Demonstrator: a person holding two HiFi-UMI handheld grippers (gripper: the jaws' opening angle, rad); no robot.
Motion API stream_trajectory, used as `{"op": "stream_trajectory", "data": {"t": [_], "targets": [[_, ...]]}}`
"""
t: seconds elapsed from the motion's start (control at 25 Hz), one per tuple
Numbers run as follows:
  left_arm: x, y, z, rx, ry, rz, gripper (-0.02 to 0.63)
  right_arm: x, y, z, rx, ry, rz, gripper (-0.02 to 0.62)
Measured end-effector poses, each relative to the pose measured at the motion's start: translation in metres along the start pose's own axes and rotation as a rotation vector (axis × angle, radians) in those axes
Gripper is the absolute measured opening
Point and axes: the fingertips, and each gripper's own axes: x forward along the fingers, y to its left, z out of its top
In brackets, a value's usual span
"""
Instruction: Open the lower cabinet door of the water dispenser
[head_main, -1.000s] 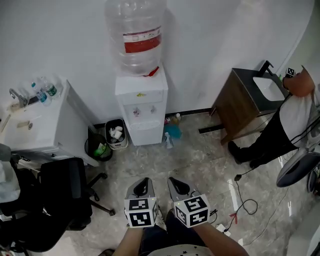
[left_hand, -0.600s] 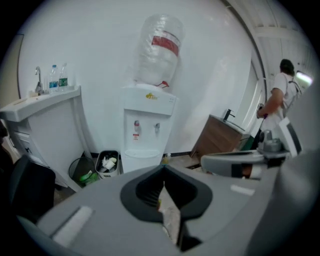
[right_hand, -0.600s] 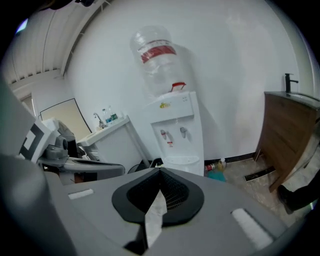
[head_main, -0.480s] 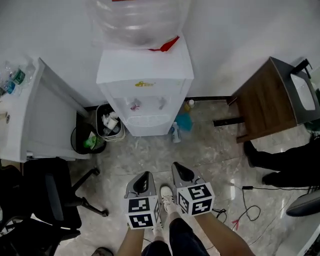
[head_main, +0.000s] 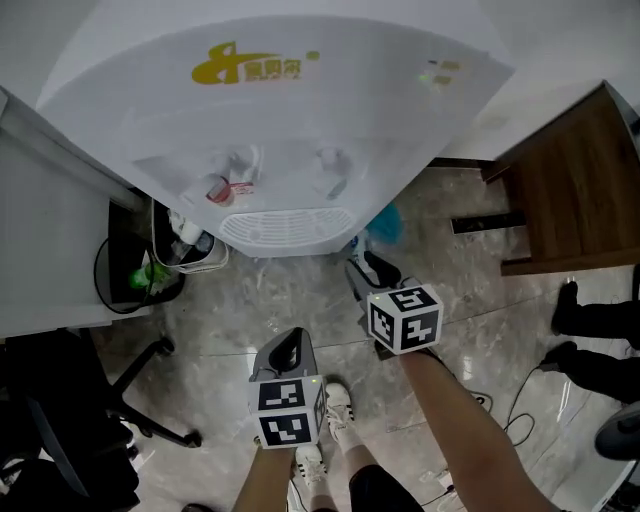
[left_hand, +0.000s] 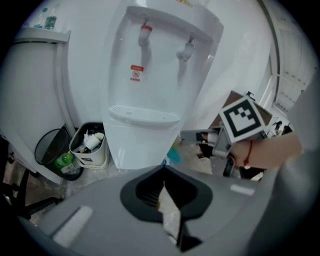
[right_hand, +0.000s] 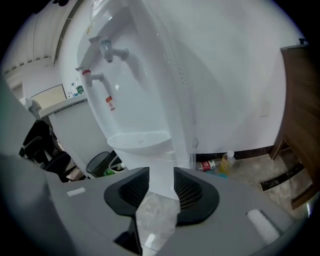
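Note:
The white water dispenser (head_main: 280, 110) fills the top of the head view, with its taps and drip tray (head_main: 285, 228); its lower cabinet door (left_hand: 141, 147) is shut and shows below the tray in the left gripper view. My right gripper (head_main: 362, 272) reaches out near the dispenser's base. Its jaws (right_hand: 161, 173) have just been opening and stand apart with nothing between them, framing the lower cabinet. My left gripper (head_main: 290, 348) hangs further back over the floor, its jaws (left_hand: 162, 172) shut and empty.
A white bin of rubbish (head_main: 185, 245) and a black bin (head_main: 130, 275) stand left of the dispenser, beside a white counter (head_main: 50, 250). An office chair (head_main: 60, 420) is at lower left. A wooden cabinet (head_main: 575, 190) and a person's shoes (head_main: 590, 320) are at right. Bottles (right_hand: 215, 164) lie by the wall.
The view has dropped and closed in on the dispenser. Both grippers moved down and toward it, the right one now ahead of the left. The right jaws have parted.

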Motion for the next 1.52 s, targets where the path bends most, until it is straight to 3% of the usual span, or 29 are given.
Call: {"op": "stream_trajectory", "data": {"t": [0.16,0.36,0.6,0.88,1.2,1.52], "targets": [[0.036,0.008,-0.005,-0.027,0.016,0.004,0.006,0.049,-0.036,-0.004,-0.091,0.024,0.0,0.223],[0.054,0.015,-0.013,-0.054,0.027,-0.006,0.006,0.078,-0.045,0.007,-0.179,0.002,0.03,0.272],[0.051,0.024,-0.022,-0.067,0.044,0.012,0.006,0.08,-0.04,0.008,-0.201,0.014,0.04,0.276],[0.04,0.025,-0.034,-0.076,0.048,0.013,0.006,0.06,-0.029,-0.01,-0.154,0.025,-0.001,0.249],[0.015,0.028,-0.067,-0.092,0.054,0.018,0.006,0.011,0.027,-0.071,-0.053,0.019,0.004,0.21],[-0.021,0.059,-0.107,-0.121,0.042,0.073,0.006,-0.018,0.125,-0.129,-0.017,0.068,0.09,0.181]]}}
